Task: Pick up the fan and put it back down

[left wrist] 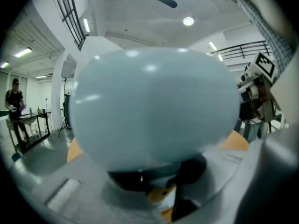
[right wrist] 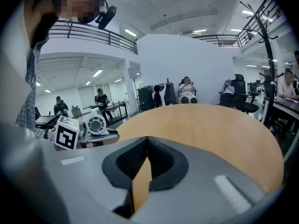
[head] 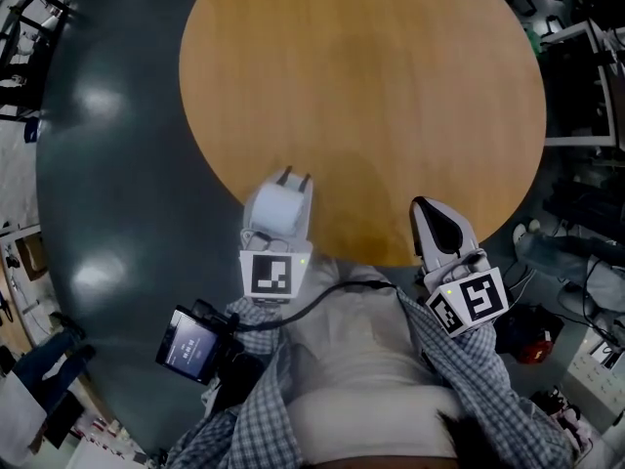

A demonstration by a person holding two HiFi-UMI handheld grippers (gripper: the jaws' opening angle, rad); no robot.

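Steadiness matters: the left tongs [head: 293,178] grip the small white round fan [head: 277,206] over the near edge of the round wooden surface [head: 371,96]. Its base should sit fully on before release. The right tongs [head: 427,208] are closed and empty.

text: none legible | marker cubes [head: 270,274]: black-and-white square codes only, no letters or digits | small screen [head: 192,345]: lit, print too small to read
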